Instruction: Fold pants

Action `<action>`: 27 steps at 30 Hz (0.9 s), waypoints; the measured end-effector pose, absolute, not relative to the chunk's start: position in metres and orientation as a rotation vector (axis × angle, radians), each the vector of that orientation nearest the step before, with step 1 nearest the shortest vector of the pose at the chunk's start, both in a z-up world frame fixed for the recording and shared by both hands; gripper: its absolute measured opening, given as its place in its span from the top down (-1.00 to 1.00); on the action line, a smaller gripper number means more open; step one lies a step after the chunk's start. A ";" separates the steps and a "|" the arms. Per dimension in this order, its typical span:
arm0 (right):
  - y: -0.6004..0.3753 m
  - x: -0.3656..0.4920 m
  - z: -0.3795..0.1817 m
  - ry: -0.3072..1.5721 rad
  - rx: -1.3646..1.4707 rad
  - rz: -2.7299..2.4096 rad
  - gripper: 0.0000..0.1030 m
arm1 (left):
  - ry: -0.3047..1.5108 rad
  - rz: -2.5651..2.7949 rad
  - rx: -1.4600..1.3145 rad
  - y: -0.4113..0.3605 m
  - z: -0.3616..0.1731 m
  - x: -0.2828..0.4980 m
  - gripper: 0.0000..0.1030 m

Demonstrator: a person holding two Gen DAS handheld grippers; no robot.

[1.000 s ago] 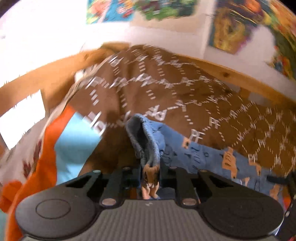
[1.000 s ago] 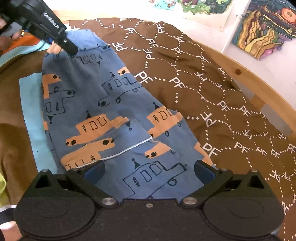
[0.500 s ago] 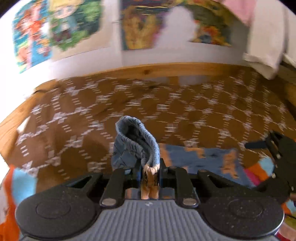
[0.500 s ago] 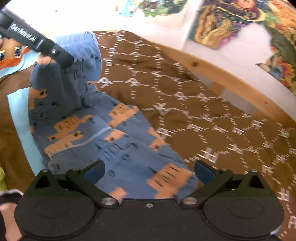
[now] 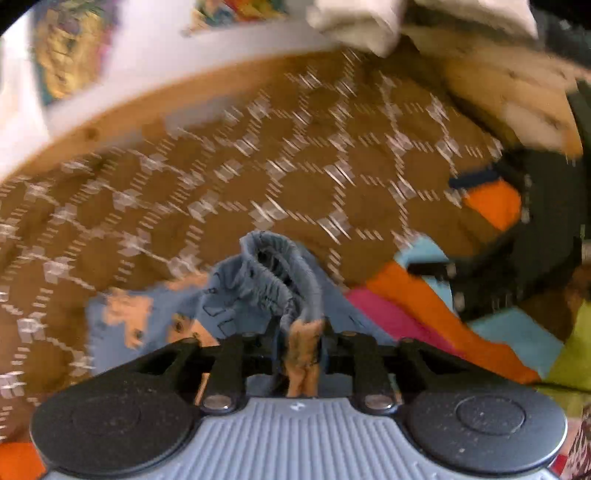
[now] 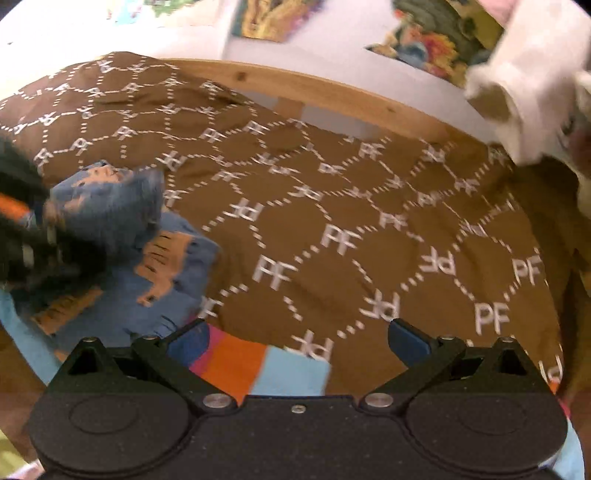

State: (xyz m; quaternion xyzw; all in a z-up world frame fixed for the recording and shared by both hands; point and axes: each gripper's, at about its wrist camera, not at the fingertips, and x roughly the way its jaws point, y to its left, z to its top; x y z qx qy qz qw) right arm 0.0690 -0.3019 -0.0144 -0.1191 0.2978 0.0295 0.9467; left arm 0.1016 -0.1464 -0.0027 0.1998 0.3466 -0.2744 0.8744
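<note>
The blue pants with orange vehicle prints (image 5: 258, 280) lie on a brown patterned blanket (image 5: 295, 177). My left gripper (image 5: 301, 339) is shut on the gathered waistband and holds it up, so the cloth folds over the part below. In the right wrist view the pants (image 6: 162, 273) lie bunched at the left, with the left gripper (image 6: 33, 236) blurred over them. My right gripper (image 6: 299, 339) is open and empty, above a striped cloth, apart from the pants. It also shows at the right of the left wrist view (image 5: 517, 236).
A multicoloured striped cloth (image 6: 255, 369) lies under the blanket's near edge. A wooden bed frame (image 6: 332, 92) runs along the far side below a white wall with posters (image 6: 273, 18). White fabric (image 6: 532, 81) hangs at the upper right.
My left gripper has carried the waistband over toward the right, doubling the pants. My right gripper has swung off the pants to the right and now hangs over the striped cloth.
</note>
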 end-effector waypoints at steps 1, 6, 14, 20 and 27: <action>-0.305 0.067 -0.016 0.611 -0.237 0.054 -0.99 | 0.743 -0.589 0.430 -0.150 -0.011 0.102 0.13; -0.313 0.073 -0.017 0.625 -0.162 0.103 -0.99 | 0.709 -0.591 0.484 -0.148 -0.021 0.088 -0.26; -0.297 0.106 -0.010 0.691 0.134 0.400 -0.99 | 0.671 -0.579 0.613 -0.146 -0.032 0.063 -0.33; -0.273 0.129 -0.018 0.743 0.242 0.479 -0.69 | 0.695 -0.609 0.576 -0.143 -0.033 0.064 0.19; -0.267 0.141 -0.026 0.766 0.333 0.448 0.27 | 0.680 -0.623 0.594 -0.144 -0.034 0.061 0.68</action>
